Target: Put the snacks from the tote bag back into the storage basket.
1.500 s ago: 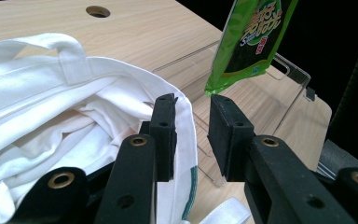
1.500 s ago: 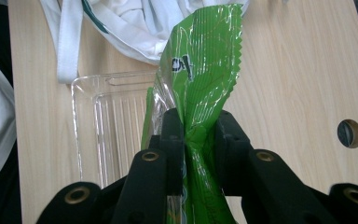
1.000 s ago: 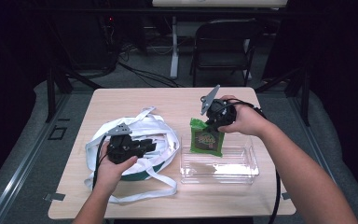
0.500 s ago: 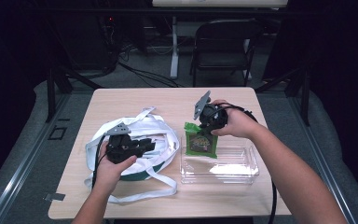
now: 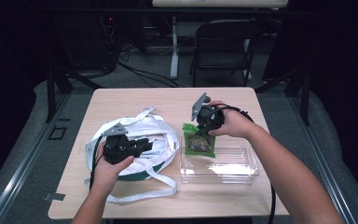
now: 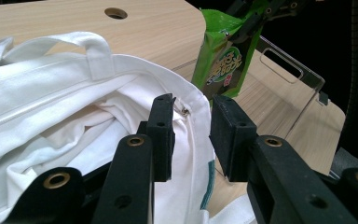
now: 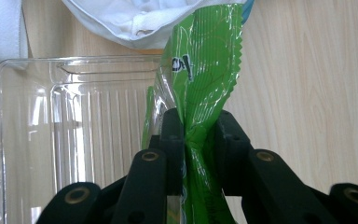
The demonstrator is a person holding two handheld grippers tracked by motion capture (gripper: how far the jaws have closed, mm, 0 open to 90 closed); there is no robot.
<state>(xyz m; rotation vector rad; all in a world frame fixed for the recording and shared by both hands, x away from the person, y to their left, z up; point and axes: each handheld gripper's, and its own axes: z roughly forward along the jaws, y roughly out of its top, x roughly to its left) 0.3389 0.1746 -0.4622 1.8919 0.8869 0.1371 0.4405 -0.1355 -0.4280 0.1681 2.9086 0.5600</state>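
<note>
Light wooden desk [image 5: 135, 100], white tote bag [image 5: 156, 133] lying on its left half, clear plastic tray [image 5: 223, 168] on its right half, just beside the bag

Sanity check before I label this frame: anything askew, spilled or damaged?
Nothing spilled or damaged. The white tote bag lies rumpled, straps sprawled over the table. The left gripper straddles its rim. The right gripper pinches the green snack packet, which hangs over the clear tray.
</note>
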